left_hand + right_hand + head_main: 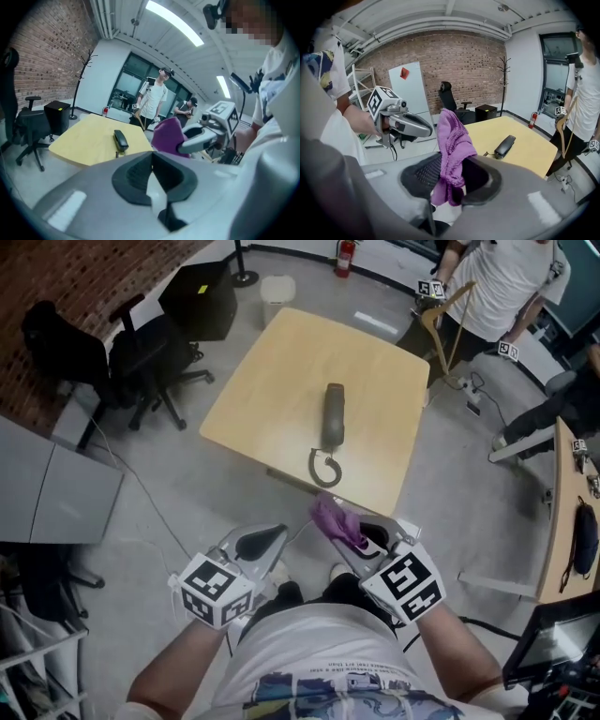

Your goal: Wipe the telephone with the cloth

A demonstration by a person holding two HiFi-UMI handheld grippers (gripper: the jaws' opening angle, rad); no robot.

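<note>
Item: purple knitted cloth [452,150], bunched and hanging in a loose fold, clamped between the jaws of the right gripper [352,538]. We hold that gripper just short of the near edge of the pale square wooden table [272,371], not over its top. Item: dark grey corded telephone [333,415], a long handset lying flat near the middle of the table, with its coiled cord [323,468] curling toward the table's near edge. Item: left gripper [265,538], jaws pressed together on nothing, held beside the right gripper and likewise short of the table's near edge. Progress, as we judge it: the cloth is already in the grip and ready, so the fetching part is done. The wiping itself is not yet begun, since the cloth touches neither the telephone nor the table. Position of the task's thing: the telephone lies ahead of the right gripper and well apart from it, further in from the table's near edge. The cord is the part of it closest to the cloth. What is left, in our reckoning: we carry the cloth in over the table's near edge, lower it onto the handset, and draw it along the length of the body. The closed left gripper is free to steady the telephone on the table if it slides.
</note>
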